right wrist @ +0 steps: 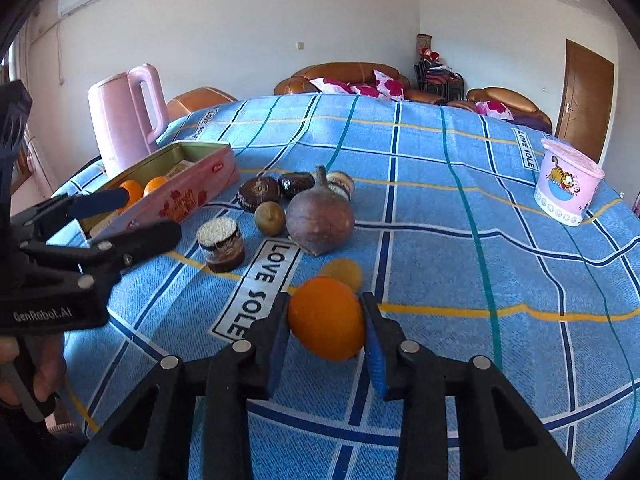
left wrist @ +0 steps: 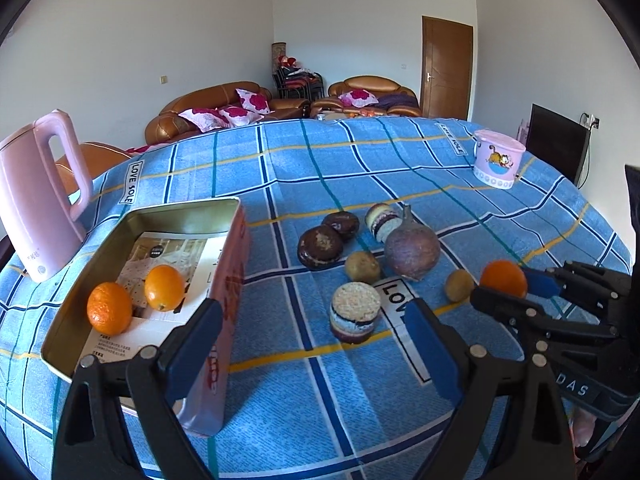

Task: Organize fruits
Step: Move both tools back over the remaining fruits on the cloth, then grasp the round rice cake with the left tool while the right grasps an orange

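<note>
An orange rests on the blue checked tablecloth, and my right gripper is shut on it, a pad pressing each side. In the left wrist view this orange shows at the right, held in the right gripper. My left gripper stands open with nothing between its fingers, just right of the pink tin. Two oranges lie in that tin. Loose on the cloth are two kiwis and a big purple-brown round fruit.
Two dark round cakes and two stacked sandwich biscuits sit among the fruit. A pink kettle stands behind the tin at the far left. A pink cartoon cup stands far right. A hand holds the left gripper.
</note>
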Available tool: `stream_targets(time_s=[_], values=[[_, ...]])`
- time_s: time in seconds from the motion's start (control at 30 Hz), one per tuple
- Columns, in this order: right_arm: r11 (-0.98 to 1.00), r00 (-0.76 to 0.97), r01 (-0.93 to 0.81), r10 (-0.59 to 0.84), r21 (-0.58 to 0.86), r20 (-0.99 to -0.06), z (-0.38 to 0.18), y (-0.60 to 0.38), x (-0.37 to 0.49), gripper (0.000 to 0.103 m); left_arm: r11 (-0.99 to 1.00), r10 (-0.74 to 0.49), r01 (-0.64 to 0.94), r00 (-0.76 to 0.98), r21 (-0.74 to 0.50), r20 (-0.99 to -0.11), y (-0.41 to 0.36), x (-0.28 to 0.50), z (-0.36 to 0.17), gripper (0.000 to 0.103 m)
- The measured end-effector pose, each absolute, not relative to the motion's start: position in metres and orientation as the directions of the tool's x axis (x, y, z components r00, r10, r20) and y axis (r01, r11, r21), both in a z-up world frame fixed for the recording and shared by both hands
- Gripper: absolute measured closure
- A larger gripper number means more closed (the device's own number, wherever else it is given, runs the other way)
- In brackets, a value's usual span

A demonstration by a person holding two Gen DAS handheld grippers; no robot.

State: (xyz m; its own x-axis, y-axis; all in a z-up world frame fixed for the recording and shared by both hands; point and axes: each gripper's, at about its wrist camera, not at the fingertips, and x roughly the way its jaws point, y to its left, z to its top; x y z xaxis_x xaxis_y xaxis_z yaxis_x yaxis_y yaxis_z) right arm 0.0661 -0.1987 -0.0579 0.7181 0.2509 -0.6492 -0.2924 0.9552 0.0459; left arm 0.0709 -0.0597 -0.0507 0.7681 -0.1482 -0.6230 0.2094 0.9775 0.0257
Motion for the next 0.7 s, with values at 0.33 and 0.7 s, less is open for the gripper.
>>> stream_targets(time_s=[0.33,0.7], values=[[0.981,0.754,-0.189,0.178,0.051,-0.632,-0.049,-0.201,0.101,0.067,0.968,-0.159,0.249,0.674,0.019,-0.721,-0.079,0.106,-0.071,0.033],[0.971,0.729,-0.21,0.233,0.113,-0.643,-0.053,-0.207,0.104,0.067,0.964,-0.207,0.265,0.649,-0.037,-0.733,-0.08,0.107,-0.075,0.067]])
